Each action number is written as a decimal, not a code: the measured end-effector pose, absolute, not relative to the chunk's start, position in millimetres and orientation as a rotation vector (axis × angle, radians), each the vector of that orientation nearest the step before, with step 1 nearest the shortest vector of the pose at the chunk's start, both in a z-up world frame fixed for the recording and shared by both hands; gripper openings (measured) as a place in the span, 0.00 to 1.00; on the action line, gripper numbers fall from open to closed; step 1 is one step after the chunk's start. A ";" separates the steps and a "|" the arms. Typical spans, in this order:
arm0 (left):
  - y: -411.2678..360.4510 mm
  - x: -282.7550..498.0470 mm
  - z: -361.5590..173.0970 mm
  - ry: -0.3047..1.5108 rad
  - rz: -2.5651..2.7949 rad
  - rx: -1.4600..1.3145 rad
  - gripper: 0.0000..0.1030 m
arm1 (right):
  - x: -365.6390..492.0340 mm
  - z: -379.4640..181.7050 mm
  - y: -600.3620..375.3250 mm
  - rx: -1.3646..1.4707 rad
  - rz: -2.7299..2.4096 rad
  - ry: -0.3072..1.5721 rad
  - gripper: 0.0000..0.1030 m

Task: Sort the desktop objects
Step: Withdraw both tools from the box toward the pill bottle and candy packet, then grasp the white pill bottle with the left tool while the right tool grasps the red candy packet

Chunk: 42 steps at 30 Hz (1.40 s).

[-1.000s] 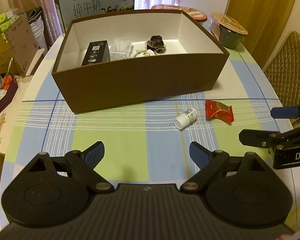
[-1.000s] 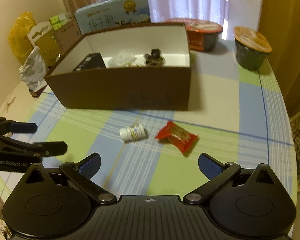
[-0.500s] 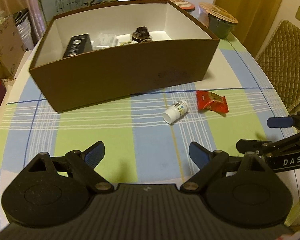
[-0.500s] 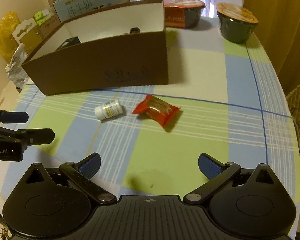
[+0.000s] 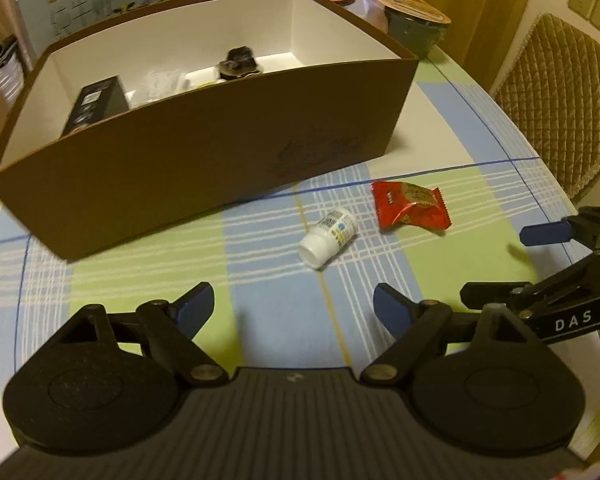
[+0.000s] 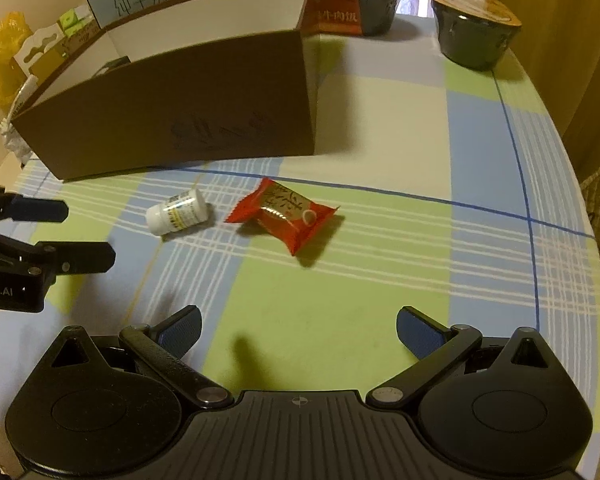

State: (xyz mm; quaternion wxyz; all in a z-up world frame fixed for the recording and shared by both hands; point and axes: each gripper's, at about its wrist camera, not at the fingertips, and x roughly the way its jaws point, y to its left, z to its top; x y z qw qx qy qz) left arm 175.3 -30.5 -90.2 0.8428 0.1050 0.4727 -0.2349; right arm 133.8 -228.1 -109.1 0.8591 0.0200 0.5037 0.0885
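Box [image 5: 204,152]: we see it brown, open-topped, on the checked bench [image 6: 380,280].
Left tool [image 5: 294,306]: spread wide, jaws just narrowing, empty.
Right tool [image 6: 298,326]: wide, empty.
Red packet [image 6: 286,212]: ahead of right tool.
White bottle [image 5: 330,232]: on its side, beyond left tool.

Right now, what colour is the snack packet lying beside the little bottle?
Red, with some gold print; the snack packet shows best in the right wrist view.

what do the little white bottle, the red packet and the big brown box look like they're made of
White bottle: likely smooth plastic with a printed paper label.
Red packet: glossy foil or plastic film, judging by its shiny creases and crimped ends.
Brown box: stiff matte cardboard, thin flat walls, white inside.
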 end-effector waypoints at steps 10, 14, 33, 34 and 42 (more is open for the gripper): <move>-55.8 204.6 -110.6 0.994 -0.608 0.295 0.66 | 163.4 -122.7 -232.7 -0.050 0.253 1.054 0.98; -65.6 214.5 -118.9 0.997 -0.631 0.340 0.65 | 173.7 -125.3 -229.6 -0.127 0.309 1.026 0.98; -70.2 224.1 -139.2 0.996 -0.702 0.380 0.22 | 192.4 -128.8 -214.9 -0.282 0.529 0.944 0.69; -66.0 224.1 -139.3 1.002 -0.684 0.370 0.22 | 192.8 -128.6 -213.0 -0.288 0.533 0.940 0.68; -26.3 224.9 -137.9 1.072 -0.533 0.245 0.22 | 196.7 -131.1 -199.9 -0.313 0.553 0.932 0.44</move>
